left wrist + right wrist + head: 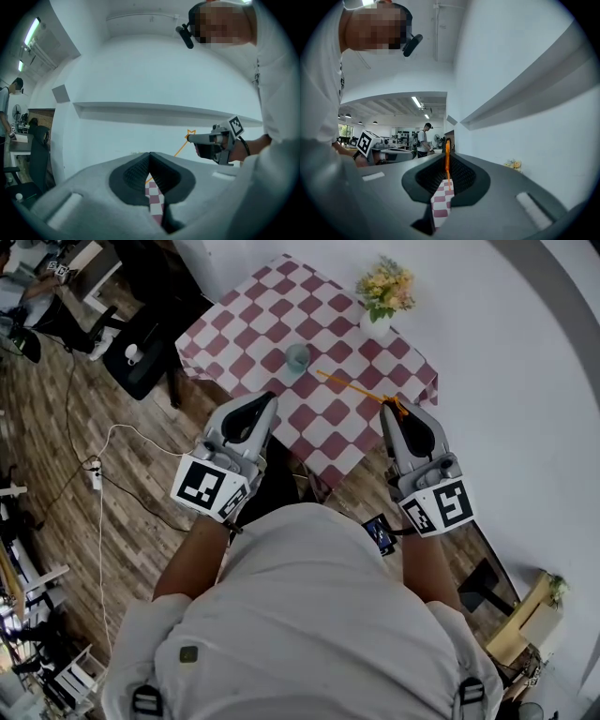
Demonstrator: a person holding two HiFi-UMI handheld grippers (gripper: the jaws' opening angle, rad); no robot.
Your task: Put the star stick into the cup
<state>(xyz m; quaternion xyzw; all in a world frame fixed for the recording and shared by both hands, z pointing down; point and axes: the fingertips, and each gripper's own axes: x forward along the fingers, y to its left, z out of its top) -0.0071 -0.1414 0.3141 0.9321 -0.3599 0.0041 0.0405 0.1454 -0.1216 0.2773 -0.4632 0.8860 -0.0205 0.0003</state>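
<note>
The thin orange star stick (356, 388) is off the table, pinched at its star end, with its long axis running out from the jaws forward and to the left over the red-and-white checked tablecloth (328, 427). Seen from the left gripper view, it slopes down from the star toward its plain end. That plain end sits near the small pale-green cup (297, 356), just short of it on the right and near side. The stick already aims roughly at the cup's mouth.

The right gripper (396, 412) has its jaws closed on the stick, and its own view shows the orange shaft clamped between the dark pads. The left gripper (150, 155) is pressed closed with nothing in it (only checked cloth shows through the slit below its pads). It hovers off the near-left edge of the table.

The right arm is the one that matters. The move ahead probably needs a short carry forward and left, then a steeper tilt so the plain end drops inside the rim and does not knock the cup. A white vase of yellow flowers (380, 298) stands well apart at the far right.
</note>
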